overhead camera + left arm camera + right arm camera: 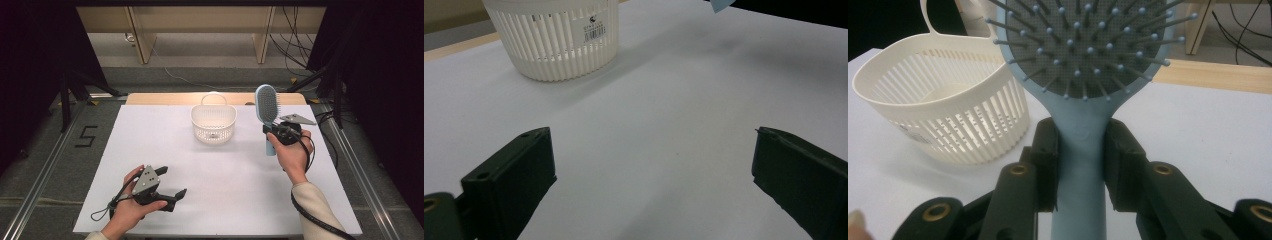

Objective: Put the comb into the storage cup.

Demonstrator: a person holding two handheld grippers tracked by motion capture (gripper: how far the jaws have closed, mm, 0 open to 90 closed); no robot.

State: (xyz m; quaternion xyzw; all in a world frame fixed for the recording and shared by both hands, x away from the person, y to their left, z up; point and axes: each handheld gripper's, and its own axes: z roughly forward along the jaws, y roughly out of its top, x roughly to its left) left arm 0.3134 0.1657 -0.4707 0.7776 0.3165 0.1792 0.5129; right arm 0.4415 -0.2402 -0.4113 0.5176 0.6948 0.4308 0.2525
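right gripper (276, 134): jaws closed on the brush handle, one pad on each side of the neck just below the head; firm pinch seen in the right gripper view (1080, 167)
brush (266, 106): light blue, grey bristle pad with blue-tipped pins; held upright, head up, handle end down past the jaws, off the table; right of the basket, near it, not touching
brush in right gripper view (1083, 60): bristle face turned to the camera, head in front of the basket's right edge
right hand (292, 155): wraps the gripper body from below, cable trails along the sleeve
left gripper (172, 182): jaws wide apart, nothing between them, only bare table; holds nothing
left gripper view: two black pads at far left and far right of frame (651, 175), wide gap, white surface between
left hand (131, 207): grips the gripper low at the near left of the table, well apart from basket and brush
basket (214, 123): white slotted plastic, loop handle at the back rim, stands upright at the far middle of the table
basket contents: looks empty from above; small barcode label on the wall, seen in the left gripper view (556, 42)
basket in right gripper view (943, 115): open top, floor bare as far as seen
table (150, 145): white top, wooden strip along far edge
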